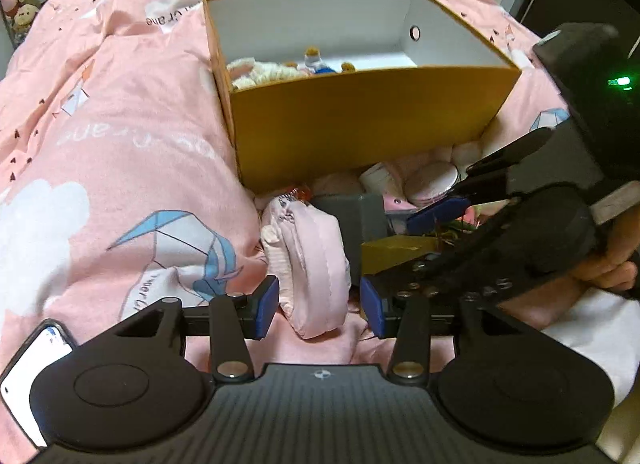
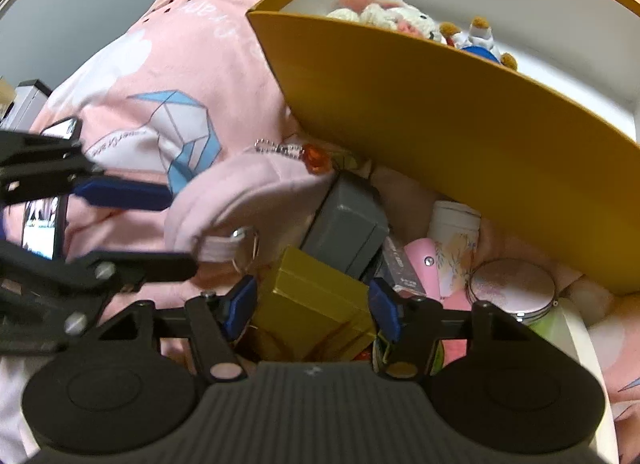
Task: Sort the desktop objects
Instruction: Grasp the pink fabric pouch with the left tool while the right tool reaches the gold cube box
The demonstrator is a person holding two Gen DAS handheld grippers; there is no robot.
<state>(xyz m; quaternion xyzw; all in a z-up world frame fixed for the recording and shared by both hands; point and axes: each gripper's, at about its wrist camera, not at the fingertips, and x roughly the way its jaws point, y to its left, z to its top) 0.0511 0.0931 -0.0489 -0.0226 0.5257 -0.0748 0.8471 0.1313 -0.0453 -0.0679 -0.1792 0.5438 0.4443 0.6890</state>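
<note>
Pink bedding [image 1: 120, 135] carries an open orange box [image 1: 360, 119] at the far side, with a knitted rabbit [image 2: 380, 11] and a small blue-and-white toy [image 2: 478, 43] lying inside it. Near the box's front wall lies a heap: a pink pouch [image 1: 316, 260], a grey case [image 2: 348, 227], a gold box [image 2: 316, 304], a white cup [image 2: 456, 223] and a round compact [image 2: 512, 288]. Left gripper [image 1: 319, 306] is spread, its blue fingers either side of the pouch's near end without clamping it. Right gripper [image 2: 312, 308] is also spread, straddling the gold box; whether the pads touch it I cannot tell.
</note>
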